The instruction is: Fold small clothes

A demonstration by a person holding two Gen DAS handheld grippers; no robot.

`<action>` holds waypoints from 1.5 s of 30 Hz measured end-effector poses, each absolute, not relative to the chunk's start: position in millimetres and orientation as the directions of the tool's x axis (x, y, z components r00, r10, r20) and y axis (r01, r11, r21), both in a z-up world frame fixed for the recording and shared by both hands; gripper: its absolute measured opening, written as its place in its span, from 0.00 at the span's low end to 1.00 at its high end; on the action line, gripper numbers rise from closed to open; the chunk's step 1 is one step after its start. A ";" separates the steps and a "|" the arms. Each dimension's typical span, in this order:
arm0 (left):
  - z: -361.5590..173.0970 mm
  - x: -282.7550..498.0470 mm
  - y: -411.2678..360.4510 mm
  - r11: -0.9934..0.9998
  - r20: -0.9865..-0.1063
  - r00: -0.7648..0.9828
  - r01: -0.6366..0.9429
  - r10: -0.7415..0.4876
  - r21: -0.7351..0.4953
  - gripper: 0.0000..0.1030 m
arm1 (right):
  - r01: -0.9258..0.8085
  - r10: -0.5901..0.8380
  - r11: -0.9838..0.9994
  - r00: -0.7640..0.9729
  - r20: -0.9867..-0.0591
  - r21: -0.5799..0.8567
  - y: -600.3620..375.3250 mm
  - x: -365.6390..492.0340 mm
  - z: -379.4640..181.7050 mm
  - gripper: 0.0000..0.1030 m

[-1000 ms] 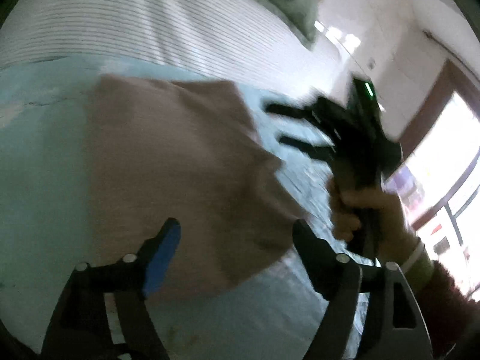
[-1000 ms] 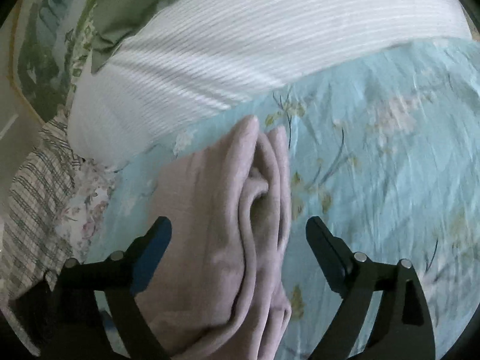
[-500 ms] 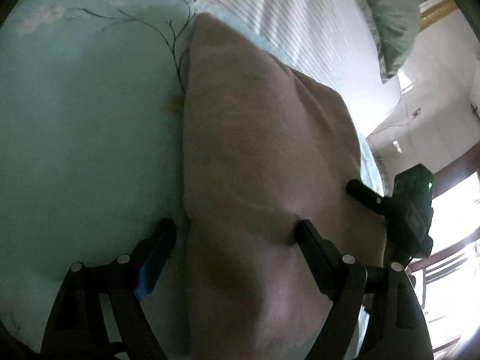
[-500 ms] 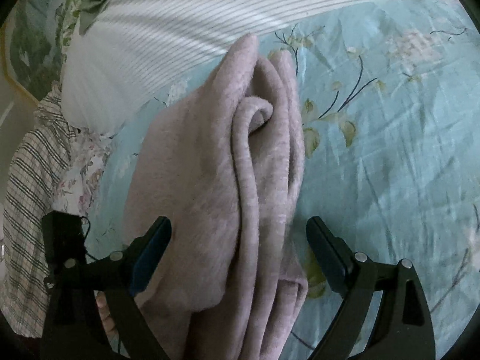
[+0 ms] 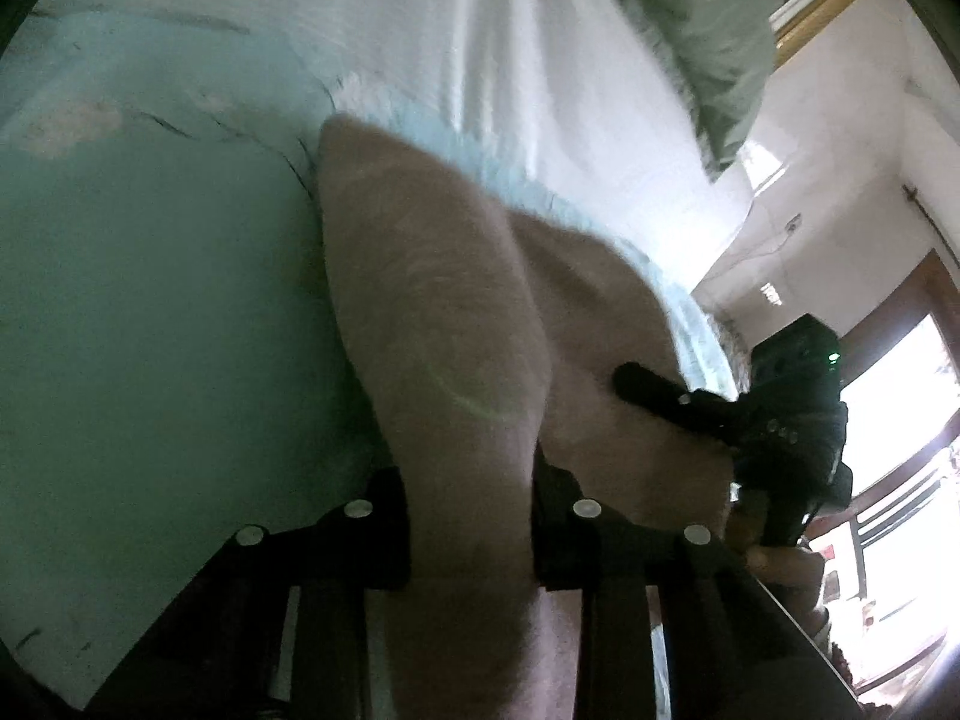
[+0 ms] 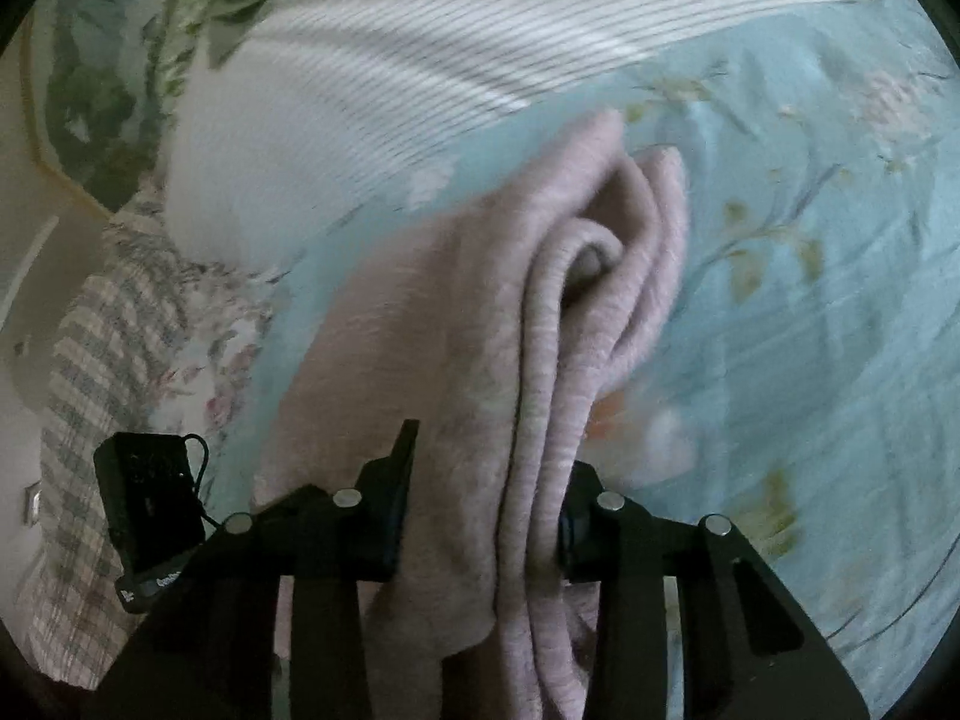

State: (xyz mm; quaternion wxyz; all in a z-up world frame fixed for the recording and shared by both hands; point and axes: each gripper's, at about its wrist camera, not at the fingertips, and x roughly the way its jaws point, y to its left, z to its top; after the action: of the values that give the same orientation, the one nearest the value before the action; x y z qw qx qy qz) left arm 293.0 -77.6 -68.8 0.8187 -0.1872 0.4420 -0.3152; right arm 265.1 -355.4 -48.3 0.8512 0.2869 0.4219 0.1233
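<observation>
Underneath, floral teal bedsheet [image 6: 840,300], striped pillow [image 6: 480,30].

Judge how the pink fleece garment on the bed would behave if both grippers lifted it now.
The pink garment looks soft and floppy; it would likely sag between the grips. Its loose layered folds may slip open. It seems light.
</observation>
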 end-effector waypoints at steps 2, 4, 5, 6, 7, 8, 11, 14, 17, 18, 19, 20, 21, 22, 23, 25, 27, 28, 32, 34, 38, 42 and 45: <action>-57.6 276.7 -56.0 0.745 -0.605 0.437 0.350 -0.666 -0.568 0.27 | -0.016 0.476 0.804 0.616 -0.628 0.594 -336.7 262.0 -46.0 0.37; -47.6 257.7 -35.8 0.766 -0.607 0.469 0.349 -0.642 -0.540 0.26 | -0.069 0.501 0.807 0.606 -0.618 0.587 -308.8 257.1 -44.5 0.37; -43.0 248.6 -26.9 0.774 -0.607 0.482 0.348 -0.632 -0.529 0.26 | -0.090 0.515 0.804 0.599 -0.613 0.588 -297.2 255.2 -44.7 0.37; -39.5 237.1 -14.9 0.784 -0.608 0.497 0.343 -0.619 -0.518 0.26 | -0.109 0.531 0.799 0.591 -0.607 0.592 -286.2 254.6 -46.0 0.37; -37.6 226.5 -3.4 0.791 -0.611 0.506 0.331 -0.609 -0.514 0.26 | -0.131 0.552 0.790 0.579 -0.601 0.599 -272.4 252.1 -48.5 0.37; -36.4 217.3 7.4 0.794 -0.611 0.512 0.323 -0.604 -0.514 0.26 | -0.148 0.567 0.783 0.568 -0.596 0.604 -261.8 249.6 -51.3 0.37; -39.2 190.0 32.7 0.808 -0.622 0.522 0.293 -0.583 -0.512 0.26 | -0.186 0.607 0.764 0.530 -0.592 0.618 -234.7 239.6 -63.3 0.37; -51.1 167.4 50.6 0.813 -0.634 0.519 0.265 -0.573 -0.518 0.26 | -0.184 0.624 0.755 0.498 -0.602 0.630 -219.2 228.5 -79.4 0.37; -70.5 152.3 61.2 0.826 -0.668 0.494 0.243 -0.556 -0.509 0.25 | -0.150 0.615 0.758 0.486 -0.620 0.634 -217.9 222.8 -93.1 0.37; -75.4 150.1 62.7 0.831 -0.678 0.487 0.237 -0.550 -0.504 0.25 | -0.135 0.613 0.757 0.485 -0.623 0.639 -221.3 220.9 -97.0 0.37; -80.5 150.1 62.1 0.835 -0.690 0.478 0.232 -0.544 -0.499 0.25 | -0.109 0.611 0.752 0.484 -0.626 0.650 -226.0 220.0 -103.2 0.38; -85.7 148.6 63.6 0.838 -0.698 0.470 0.227 -0.541 -0.497 0.28 | -0.095 0.610 0.750 0.483 -0.628 0.655 -228.7 220.0 -106.9 0.39; -89.4 147.5 65.1 0.838 -0.702 0.464 0.221 -0.540 -0.498 0.30 | -0.082 0.607 0.750 0.481 -0.633 0.657 -231.2 219.3 -110.4 0.41; -92.5 148.0 66.7 0.839 -0.707 0.459 0.215 -0.538 -0.499 0.33 | -0.066 0.603 0.751 0.477 -0.640 0.657 -233.0 218.6 -114.3 0.46; -94.5 147.7 67.1 0.840 -0.711 0.455 0.211 -0.536 -0.499 0.37 | -0.057 0.597 0.753 0.477 -0.645 0.656 -233.7 218.0 -116.1 0.47; -97.5 146.8 71.3 0.844 -0.719 0.449 0.199 -0.531 -0.499 0.40 | -0.042 0.583 0.759 0.486 -0.651 0.649 -235.6 216.0 -116.2 0.54; -95.3 143.9 76.7 0.843 -0.718 0.450 0.195 -0.530 -0.501 0.42 | -0.035 0.571 0.766 0.496 -0.654 0.642 -238.8 212.0 -112.9 0.57; -94.3 141.9 79.7 0.849 -0.721 0.456 0.192 -0.522 -0.493 0.44 | -0.030 0.561 0.772 0.502 -0.658 0.635 -241.1 209.6 -110.0 0.59; -77.4 139.7 89.7 0.860 -0.698 0.515 0.190 -0.498 -0.474 0.46 | -0.015 0.500 0.805 0.557 -0.664 0.594 -252.8 198.8 -88.4 0.60; -68.8 140.2 92.6 0.853 -0.673 0.539 0.202 -0.507 -0.481 0.46 | -0.018 0.471 0.819 0.593 -0.654 0.574 -257.4 195.7 -74.9 0.60; -55.1 145.3 82.0 0.834 -0.633 0.552 0.266 -0.543 -0.484 0.44 | -0.075 0.474 0.831 0.614 -0.631 0.551 -248.1 203.6 -54.3 0.56; -51.8 150.5 66.0 0.806 -0.609 0.531 0.330 -0.589 -0.491 0.44 | -0.075 0.464 0.851 0.573 -0.676 0.520 -228.8 224.0 -63.7 0.45; -56.9 159.6 59.9 0.791 -0.612 0.502 0.356 -0.612 -0.499 0.44 | -0.064 0.474 0.848 0.533 -0.701 0.525 -219.7 235.1 -74.6 0.17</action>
State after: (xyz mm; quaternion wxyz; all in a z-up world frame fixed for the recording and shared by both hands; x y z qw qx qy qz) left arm 159.6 59.9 -56.9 0.8524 -0.1558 0.4107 -0.2837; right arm 235.1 -219.7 -74.6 0.8463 0.2248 0.4561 0.1588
